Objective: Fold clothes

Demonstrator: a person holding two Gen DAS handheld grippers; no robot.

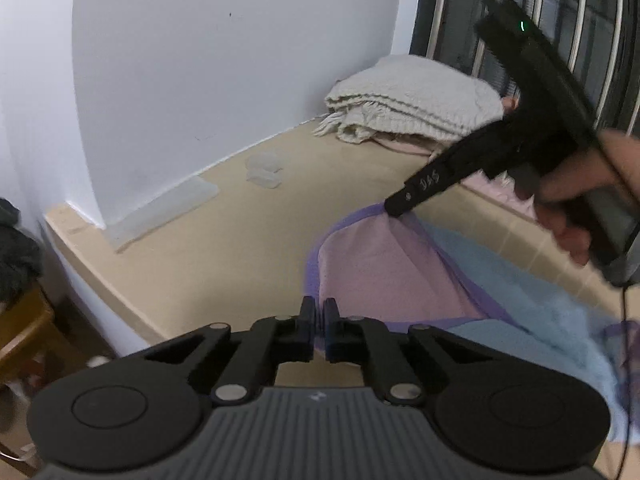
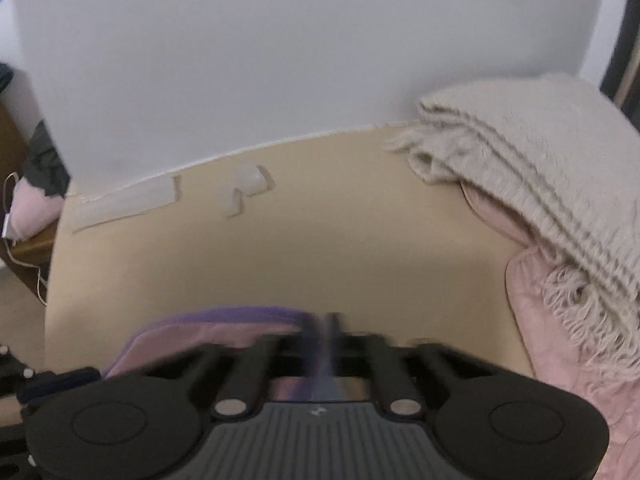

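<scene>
Both claws (image 1: 319,312) on purple-edged cloth (image 1: 372,268)

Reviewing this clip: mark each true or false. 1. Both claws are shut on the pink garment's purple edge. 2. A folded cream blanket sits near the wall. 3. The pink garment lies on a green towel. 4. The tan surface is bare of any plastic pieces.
1. True: the left claw and right claw each pinch the purple-trimmed pink garment.
2. True: the cream blanket is folded there.
3. False: a light blue towel lies under it.
4. False: clear plastic pieces lie on the tan surface.
</scene>
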